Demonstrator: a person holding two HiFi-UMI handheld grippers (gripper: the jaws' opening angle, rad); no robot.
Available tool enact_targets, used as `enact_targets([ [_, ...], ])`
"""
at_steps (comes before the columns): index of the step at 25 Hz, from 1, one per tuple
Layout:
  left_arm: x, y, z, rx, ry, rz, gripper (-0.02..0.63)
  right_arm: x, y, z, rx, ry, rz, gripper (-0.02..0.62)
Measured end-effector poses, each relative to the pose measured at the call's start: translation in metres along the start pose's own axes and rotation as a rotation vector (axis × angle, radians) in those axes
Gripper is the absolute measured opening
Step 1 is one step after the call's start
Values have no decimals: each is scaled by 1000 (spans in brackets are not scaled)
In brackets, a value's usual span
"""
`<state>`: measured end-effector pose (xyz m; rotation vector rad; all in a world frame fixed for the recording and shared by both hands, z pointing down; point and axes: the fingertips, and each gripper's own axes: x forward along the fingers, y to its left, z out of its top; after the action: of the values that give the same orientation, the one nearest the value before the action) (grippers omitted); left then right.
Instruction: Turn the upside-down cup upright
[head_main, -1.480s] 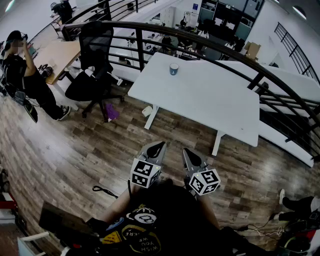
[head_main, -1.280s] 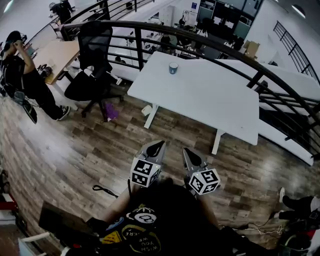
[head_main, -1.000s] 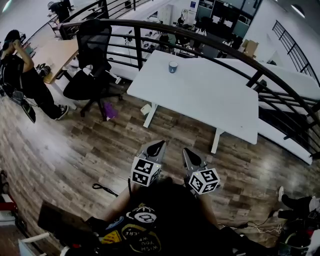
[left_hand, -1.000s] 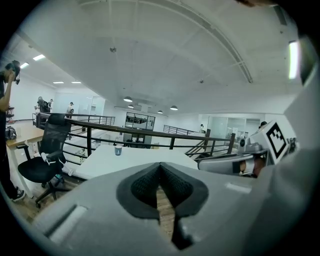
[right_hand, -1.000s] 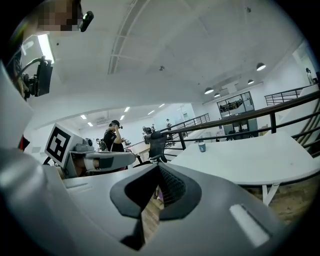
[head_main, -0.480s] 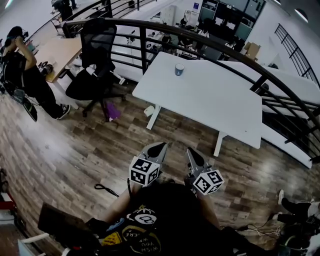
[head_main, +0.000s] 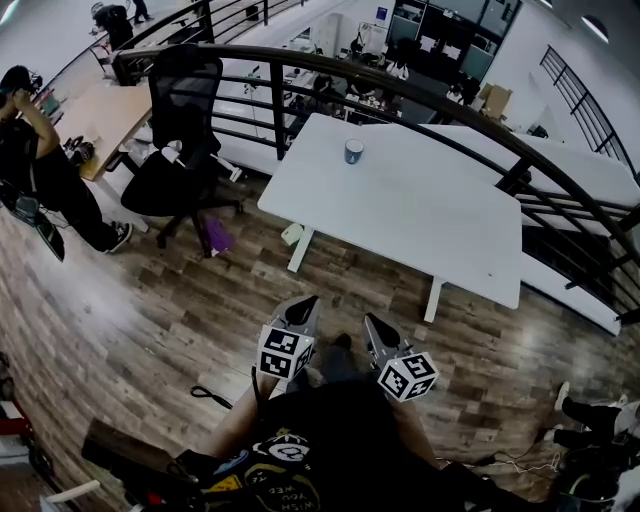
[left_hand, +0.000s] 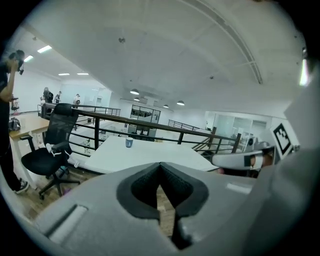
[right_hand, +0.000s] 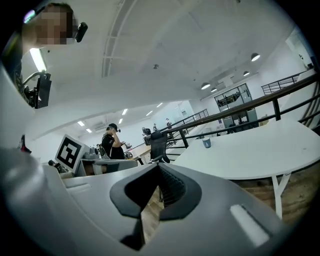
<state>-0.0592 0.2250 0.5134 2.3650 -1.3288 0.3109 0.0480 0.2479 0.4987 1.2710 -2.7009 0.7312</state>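
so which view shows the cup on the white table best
The head view: it looks down on the cup, whole and unblocked near the far edge of the table. Both gripper views show it as a tiny distant shape.

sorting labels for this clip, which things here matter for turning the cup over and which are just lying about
For the job:
cup, on the white table
left gripper and right gripper, both shut, empty

Just around:
black office chair
purple scrap
black strap
railing
person at the wooden desk
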Motion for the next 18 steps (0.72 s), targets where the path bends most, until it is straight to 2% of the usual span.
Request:
enact_targets([
  [3,27,20,32,-35,-40,3,3,21,-31,17,0,-5,-11,3],
  [7,80,19,63,-11,-47,-8,3,50,-78,47,-38,4,-12,2],
  [9,111,9,73,29,-35,-31,3,63,-101,59,-51,8,-4,2],
  [12,152,-3,73,80,6,-36,3,79,-136,61,-28,39,9,2],
  [15,176,-13,71,88,34,-31,3,87,-162,59,-9,85,33,2],
  [18,197,-3,64,72,70,-10,3,104,-181,55,-5,127,50,2],
])
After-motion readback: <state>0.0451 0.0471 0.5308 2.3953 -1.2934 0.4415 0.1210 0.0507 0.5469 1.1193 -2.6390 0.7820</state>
